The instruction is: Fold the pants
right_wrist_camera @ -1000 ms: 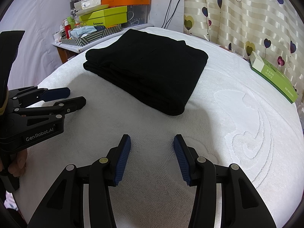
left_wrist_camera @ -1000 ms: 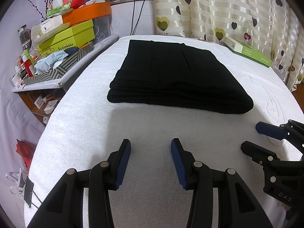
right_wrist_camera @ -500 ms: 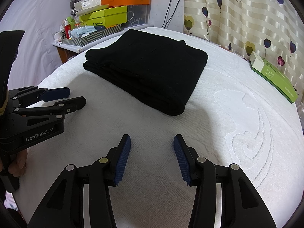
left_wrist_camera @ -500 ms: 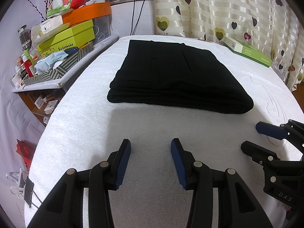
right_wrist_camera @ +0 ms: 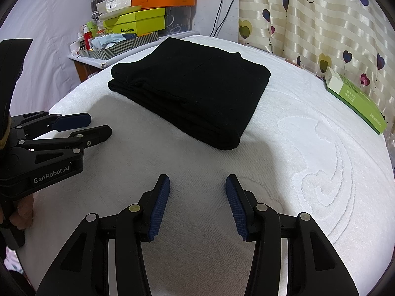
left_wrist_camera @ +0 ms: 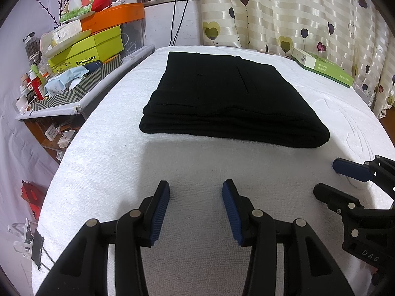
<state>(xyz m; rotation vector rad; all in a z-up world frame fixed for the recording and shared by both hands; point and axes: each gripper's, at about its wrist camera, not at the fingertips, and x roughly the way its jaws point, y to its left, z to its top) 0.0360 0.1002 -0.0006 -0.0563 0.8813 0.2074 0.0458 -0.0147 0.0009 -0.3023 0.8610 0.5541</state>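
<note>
The black pants (left_wrist_camera: 229,98) lie folded into a flat rectangular stack on the white towel-covered surface (left_wrist_camera: 111,162), seen too in the right wrist view as the same black pants (right_wrist_camera: 192,91). My left gripper (left_wrist_camera: 196,192) hovers open over bare towel, short of the stack's near edge. My right gripper (right_wrist_camera: 197,187) is open as well, nearer than the stack's right corner. Each gripper shows in the other's view: the right gripper (left_wrist_camera: 328,180) at the right edge, the left gripper (right_wrist_camera: 98,125) at the left. Nothing is held.
A cluttered side shelf (left_wrist_camera: 81,98) with a yellow-green box (left_wrist_camera: 91,49) and an orange box (left_wrist_camera: 116,17) stands left of the towel. A green box (left_wrist_camera: 323,66) lies at the far right by the heart-patterned curtain (left_wrist_camera: 296,12). A hand (right_wrist_camera: 22,214) grips the left tool.
</note>
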